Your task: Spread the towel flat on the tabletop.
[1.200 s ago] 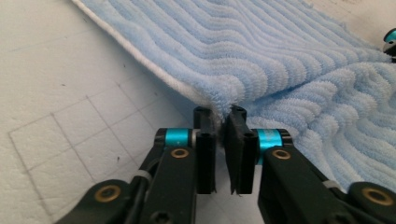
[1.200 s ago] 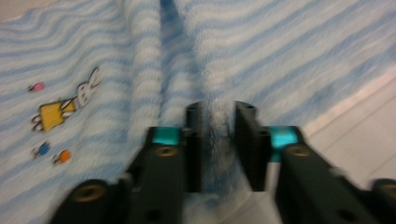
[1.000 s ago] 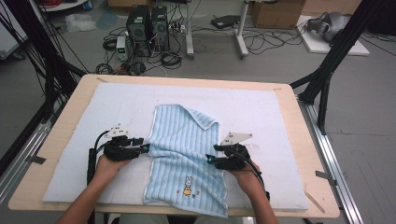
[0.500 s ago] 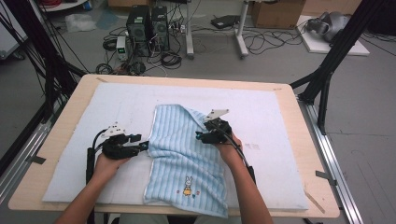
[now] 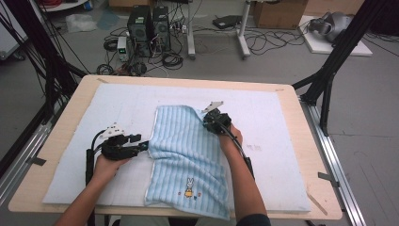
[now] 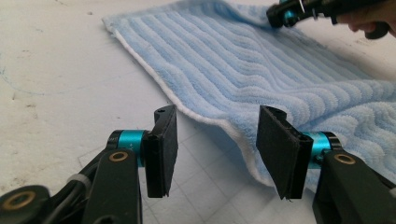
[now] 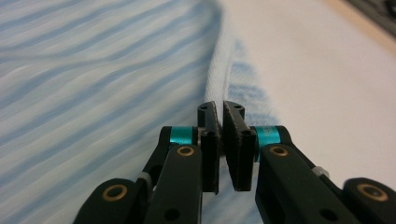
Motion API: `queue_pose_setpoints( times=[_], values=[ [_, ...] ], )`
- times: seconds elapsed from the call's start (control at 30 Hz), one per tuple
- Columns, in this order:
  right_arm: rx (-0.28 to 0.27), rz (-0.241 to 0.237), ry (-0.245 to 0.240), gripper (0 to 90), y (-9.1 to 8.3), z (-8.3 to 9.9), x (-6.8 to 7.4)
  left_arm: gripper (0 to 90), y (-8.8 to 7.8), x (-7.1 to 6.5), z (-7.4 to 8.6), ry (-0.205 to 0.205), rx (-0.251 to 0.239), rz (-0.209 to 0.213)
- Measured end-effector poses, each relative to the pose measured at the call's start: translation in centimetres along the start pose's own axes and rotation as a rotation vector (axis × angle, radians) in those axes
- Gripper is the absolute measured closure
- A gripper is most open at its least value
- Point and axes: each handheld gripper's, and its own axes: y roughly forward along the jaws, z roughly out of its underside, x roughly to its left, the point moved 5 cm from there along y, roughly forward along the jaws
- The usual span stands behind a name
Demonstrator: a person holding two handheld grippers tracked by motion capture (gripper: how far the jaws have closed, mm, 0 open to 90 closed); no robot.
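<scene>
I am working at a wooden table [image 5: 61,117] covered by a white mat [image 5: 277,122], with computer towers [image 5: 148,23] and loose cables [image 5: 263,40] lying on the grey floor beyond its far edge. A light blue striped towel [image 5: 188,160] is lying across the middle of the mat, between my two hands, with a small rabbit picture [image 5: 189,184] near its close end.

My right gripper [image 5: 210,121] is sitting at the towel's far right corner. Its jaws have just been closing, and in the right gripper view they are now standing almost together, pinching the white hem of the towel [image 7: 219,88] that is rising between the pads. The striped cloth is spreading away to the left of this gripper, and bare mat is lying to its right.

My left gripper [image 5: 141,143] is resting low on the mat just beside the towel's left edge. Its jaws are standing about half apart and gripping nothing; in the left gripper view the hem [image 6: 219,123] is running across just ahead of the gap, and the right pad [image 6: 278,149] is sitting in front of the cloth
</scene>
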Motion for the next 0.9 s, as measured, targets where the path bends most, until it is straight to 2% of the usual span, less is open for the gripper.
queue_pose_setpoints(
  times=[0.07, 0.13, 0.2, 0.23, 0.27, 0.3, 0.33, 0.37, 0.4, 0.47, 0.63, 0.77, 0.9],
  values=[
    [0.0, 0.029, 0.04, 85.2, 0.1, -0.4, -1.3, 48.4, 0.0, 0.0, 0.0, 0.0, 0.001, 0.0],
    [0.023, 0.075, 0.051, 85.3, 0.5, -0.6, -2.5, 48.4, 0.0, 0.0, 0.0, 0.001, 0.001, -0.001],
    [0.041, 0.138, 0.09, 85.5, 0.7, -0.7, -3.9, 48.4, 0.0, 0.1, 0.0, -0.004, 0.0, 0.0],
    [0.047, 0.212, 0.113, 85.5, 0.6, -0.8, -4.8, 48.4, 0.1, 0.1, 0.1, -0.007, 0.002, -0.002],
    [0.032, 0.274, 0.153, 84.2, 0.3, -0.9, -5.6, 48.4, 0.1, 0.1, 0.1, -0.009, 0.004, 0.001],
    [0.016, 0.309, 0.205, 81.0, 0.1, -0.9, -6.1, 48.4, 0.1, 0.1, 0.1, -0.007, 0.004, 0.0],
    [-0.015, 0.316, 0.264, 76.8, -0.2, -0.9, -6.6, 48.3, 0.1, 0.1, 0.2, 0.0, 0.009, 0.002],
    [-0.022, 0.304, 0.304, 69.1, -0.2, -0.8, -7.0, 48.3, 0.1, 0.1, 0.2, 0.0, 0.01, 0.0],
    [-0.019, 0.307, 0.307, 67.9, -0.2, -0.6, -7.1, 48.3, 0.1, 0.0, 0.2, -0.001, 0.01, 0.0],
    [-0.013, 0.284, 0.302, 63.8, -0.3, -0.4, -7.0, 48.2, 0.1, 0.1, 0.2, -0.003, 0.012, -0.003],
    [-0.047, 0.229, 0.293, 56.0, -1.6, 0.2, -6.5, 47.3, 0.1, 0.2, 0.3, 0.0, 0.015, -0.015],
    [-0.069, 0.18, 0.304, 45.7, -2.8, 1.4, -5.5, 46.3, 0.1, 0.6, 0.2, -0.03, 0.009, -0.022],
    [-0.057, 0.152, 0.272, 41.4, -3.8, 3.0, -4.2, 38.3, 0.0, 1.0, 0.0, -0.074, -0.012, -0.029]
  ],
)
